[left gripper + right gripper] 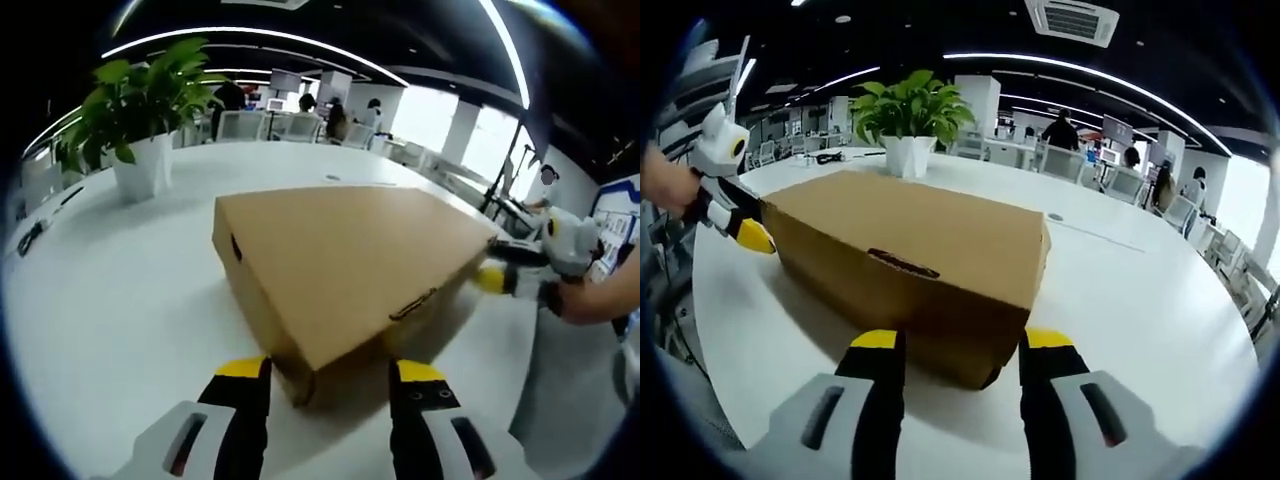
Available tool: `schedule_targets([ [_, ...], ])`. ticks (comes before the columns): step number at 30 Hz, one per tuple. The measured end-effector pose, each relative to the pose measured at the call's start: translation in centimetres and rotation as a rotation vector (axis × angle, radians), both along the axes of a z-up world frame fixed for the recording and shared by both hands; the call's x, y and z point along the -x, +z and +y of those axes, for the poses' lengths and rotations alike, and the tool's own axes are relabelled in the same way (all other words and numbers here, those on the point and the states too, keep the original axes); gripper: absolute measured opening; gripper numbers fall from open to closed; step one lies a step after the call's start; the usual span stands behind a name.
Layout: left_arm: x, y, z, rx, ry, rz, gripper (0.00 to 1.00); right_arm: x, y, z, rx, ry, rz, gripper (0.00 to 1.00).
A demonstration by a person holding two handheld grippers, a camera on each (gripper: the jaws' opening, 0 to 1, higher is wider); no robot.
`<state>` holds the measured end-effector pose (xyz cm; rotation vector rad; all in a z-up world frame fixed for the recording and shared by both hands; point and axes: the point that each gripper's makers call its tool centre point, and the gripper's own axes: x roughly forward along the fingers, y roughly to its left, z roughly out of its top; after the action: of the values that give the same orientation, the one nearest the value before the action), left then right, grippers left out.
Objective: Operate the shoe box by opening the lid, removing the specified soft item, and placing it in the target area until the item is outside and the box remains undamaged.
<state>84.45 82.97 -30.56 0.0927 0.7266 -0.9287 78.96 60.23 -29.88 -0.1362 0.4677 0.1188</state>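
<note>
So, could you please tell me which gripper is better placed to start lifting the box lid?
Probably the right gripper: it faces the box side carrying the lid's tab, jaws open. The left gripper faces a corner, away from that tab.

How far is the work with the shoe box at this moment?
Done: nothing visible; the shoe box lies on the white table with its lid closed. In hand: the open left gripper and right gripper sit at opposite ends. Left: open lid, remove item, place it.
</note>
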Motion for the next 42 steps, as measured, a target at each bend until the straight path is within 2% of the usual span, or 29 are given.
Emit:
schedule_targets([
  [7,0.0,0.2,0.3,0.0,0.008,-0.007,0.48,0.1,1.4,-0.1,-0.007,0.0,-0.035,0.42],
  [14,0.1,1.4,0.3,0.019,0.026,-0.022,0.48,0.2,2.8,-0.3,0.001,0.0,-0.05,0.41],
  [26,-0.6,3.1,0.6,0.086,0.14,-0.023,0.49,0.4,5.3,-0.5,0.008,0.012,-0.08,0.4],
  [30,-0.5,3.5,0.7,0.056,0.141,-0.05,0.49,0.2,5.9,-0.7,0.005,0.007,-0.095,0.39],
  [32,-0.4,3.8,0.8,0.04,0.147,-0.057,0.48,0.1,6.9,-0.6,0.007,0.014,-0.128,0.38],
  [33,-0.3,4.0,0.8,0.036,0.156,-0.06,0.47,0.3,6.6,-0.5,0.029,0.025,-0.09,0.38],
  [34,-0.5,4.1,0.9,0.04,0.16,-0.062,0.46,0.0,7.4,-0.3,0.014,0.033,-0.131,0.38],
  [42,-0.8,4.7,0.7,0.059,0.181,-0.065,0.44,-0.2,7.9,-0.6,0.03,0.022,-0.141,0.37],
])
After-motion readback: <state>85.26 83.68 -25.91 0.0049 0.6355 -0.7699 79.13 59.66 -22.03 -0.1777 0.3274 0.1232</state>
